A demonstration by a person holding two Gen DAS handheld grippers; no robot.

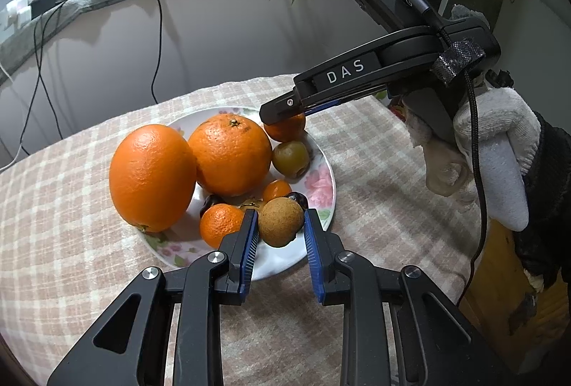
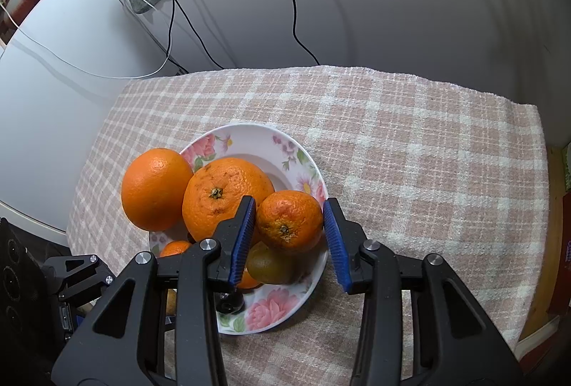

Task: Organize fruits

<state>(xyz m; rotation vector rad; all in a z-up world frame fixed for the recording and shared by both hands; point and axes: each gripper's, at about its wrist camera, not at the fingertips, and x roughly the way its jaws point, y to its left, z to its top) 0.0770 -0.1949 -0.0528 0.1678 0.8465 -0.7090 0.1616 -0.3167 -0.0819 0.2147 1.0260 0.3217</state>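
Left gripper (image 1: 280, 227) pinches brown round fruit (image 1: 279, 221) on plate (image 1: 330, 186); right gripper (image 2: 289, 225) pinches small mandarin (image 2: 289, 220) at plate's rim.

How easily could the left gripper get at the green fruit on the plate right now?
Probably not easily. The left gripper has its jaws shut on a brown fruit, and the green fruit lies beyond it, behind a small tangerine, with the right gripper holding a mandarin just past it.
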